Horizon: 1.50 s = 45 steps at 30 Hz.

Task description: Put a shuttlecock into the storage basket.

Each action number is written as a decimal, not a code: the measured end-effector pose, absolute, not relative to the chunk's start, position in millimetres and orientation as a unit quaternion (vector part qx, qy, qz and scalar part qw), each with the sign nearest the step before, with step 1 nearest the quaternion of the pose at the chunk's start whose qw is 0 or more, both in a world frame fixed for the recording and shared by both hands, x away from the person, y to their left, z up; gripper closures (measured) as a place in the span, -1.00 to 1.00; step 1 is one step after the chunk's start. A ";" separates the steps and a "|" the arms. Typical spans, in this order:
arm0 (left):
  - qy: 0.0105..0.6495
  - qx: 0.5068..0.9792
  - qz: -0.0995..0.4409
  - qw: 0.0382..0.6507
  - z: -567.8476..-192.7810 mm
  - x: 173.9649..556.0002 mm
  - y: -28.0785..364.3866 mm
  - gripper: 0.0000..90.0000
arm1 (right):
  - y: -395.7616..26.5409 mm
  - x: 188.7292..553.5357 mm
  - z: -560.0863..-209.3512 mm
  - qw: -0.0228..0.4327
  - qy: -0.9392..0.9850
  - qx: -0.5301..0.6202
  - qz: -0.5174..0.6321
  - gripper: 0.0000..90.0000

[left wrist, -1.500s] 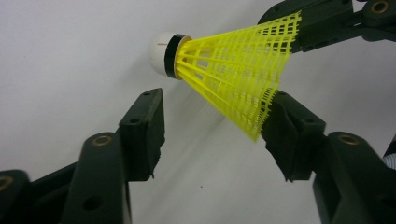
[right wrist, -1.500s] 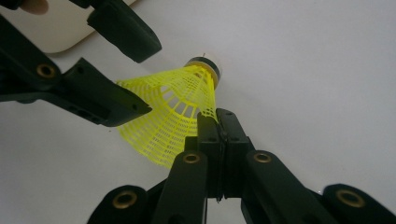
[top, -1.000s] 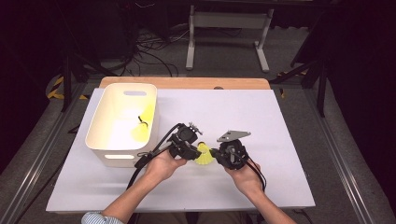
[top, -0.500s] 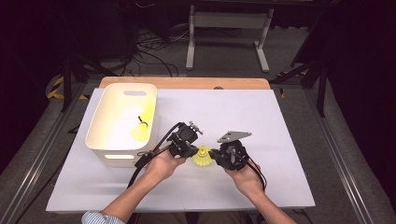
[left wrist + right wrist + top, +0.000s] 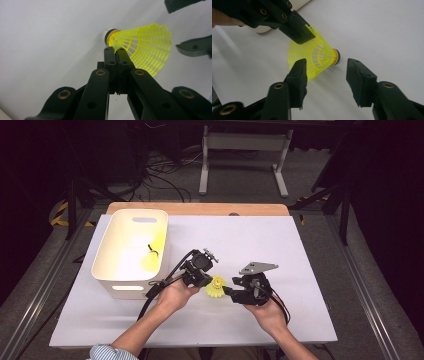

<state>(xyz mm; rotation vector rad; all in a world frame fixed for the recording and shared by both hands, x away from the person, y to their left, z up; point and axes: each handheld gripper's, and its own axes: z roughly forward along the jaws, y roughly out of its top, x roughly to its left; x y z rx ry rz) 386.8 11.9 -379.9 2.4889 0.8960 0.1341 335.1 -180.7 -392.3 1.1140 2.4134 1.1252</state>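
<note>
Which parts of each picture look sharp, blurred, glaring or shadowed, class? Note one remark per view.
High view: bright white table, dark surroundings, and a glowing white plastic bin. Left gripper view: the yellow mesh plastic shuttlecock is sharp, while the near black left tongs are soft and the table greys at the corners. Right gripper view: the right tongs are slightly blurred, with a soft shadow under the shuttlecock.

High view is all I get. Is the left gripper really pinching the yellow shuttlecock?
Observer: Yes. In the left gripper view, the left gripper is shut on the shuttlecock, on its mesh skirt right beside the cork.
Operator: Is the right gripper squeezing it too?
Observer: No. In the right gripper view, the right gripper has just been opening its jaws. They stand apart with the shuttlecock between them, not pressed.
Operator: What does the cork look like?
Observer: White, with a dark band where it meets the skirt.
</note>
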 end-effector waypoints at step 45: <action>0.324 0.910 0.055 0.252 -356.3 378.2 33.4 0.98 | -256.3 308.3 -399.7 0.206 0.788 0.397 0.423 -0.68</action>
